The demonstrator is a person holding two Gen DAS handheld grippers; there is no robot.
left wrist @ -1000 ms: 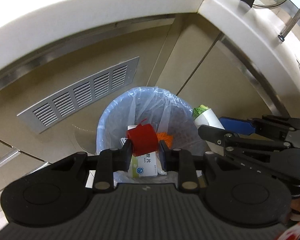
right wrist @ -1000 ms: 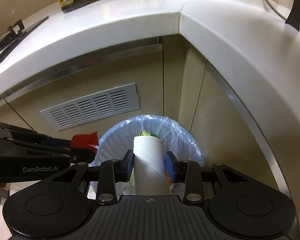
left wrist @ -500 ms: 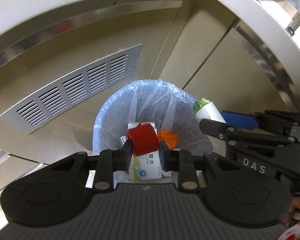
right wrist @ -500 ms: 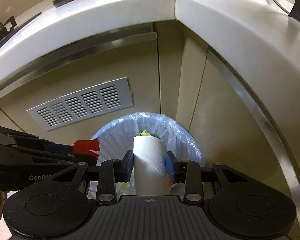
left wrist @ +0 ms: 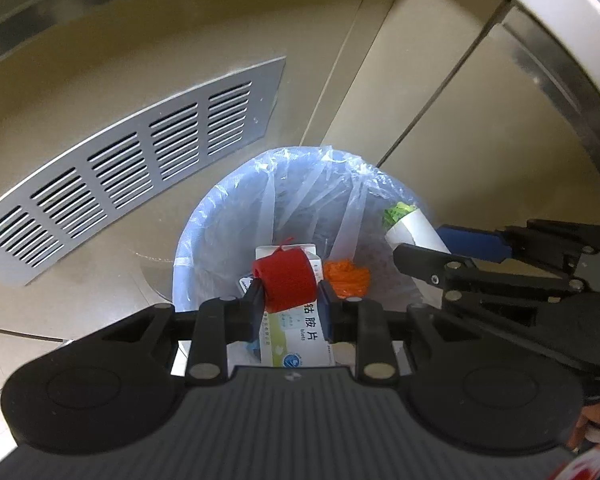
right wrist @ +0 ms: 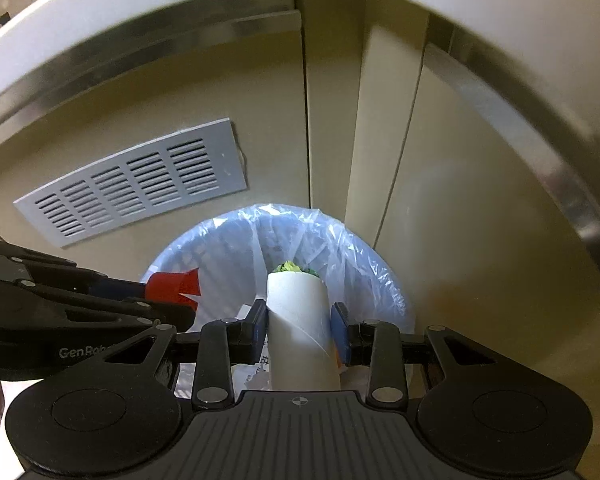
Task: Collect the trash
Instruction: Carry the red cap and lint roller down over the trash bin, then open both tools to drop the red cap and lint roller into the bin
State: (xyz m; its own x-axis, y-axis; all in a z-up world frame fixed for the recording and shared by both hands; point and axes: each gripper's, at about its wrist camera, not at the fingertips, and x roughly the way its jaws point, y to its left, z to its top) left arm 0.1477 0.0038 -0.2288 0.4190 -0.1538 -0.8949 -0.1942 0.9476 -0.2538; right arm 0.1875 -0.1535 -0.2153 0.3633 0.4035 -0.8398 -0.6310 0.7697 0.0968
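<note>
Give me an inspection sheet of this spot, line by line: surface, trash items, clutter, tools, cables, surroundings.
Surface: floor beside the bin, bare where visible.
Job's things: red cup and white paper cup stuffed with green scraps, both over the lined trash bin.
Clutter: medicine box and orange scrap already in the bin.
Grippers: left tool clamps the red cup; right tool clamps the white paper cup.
Cables: nothing seen.
Surroundings: vent grille, cabinet doors, white countertop edge.

We look steeply down from both wrist cameras, side by side and close above the bag-lined trash bin (left wrist: pixel 204 236) (right wrist: pixel 384 280). Both views share the bin, the vent grille (left wrist: pixel 140 168) (right wrist: pixel 140 184) and the cabinet corner behind.
</note>
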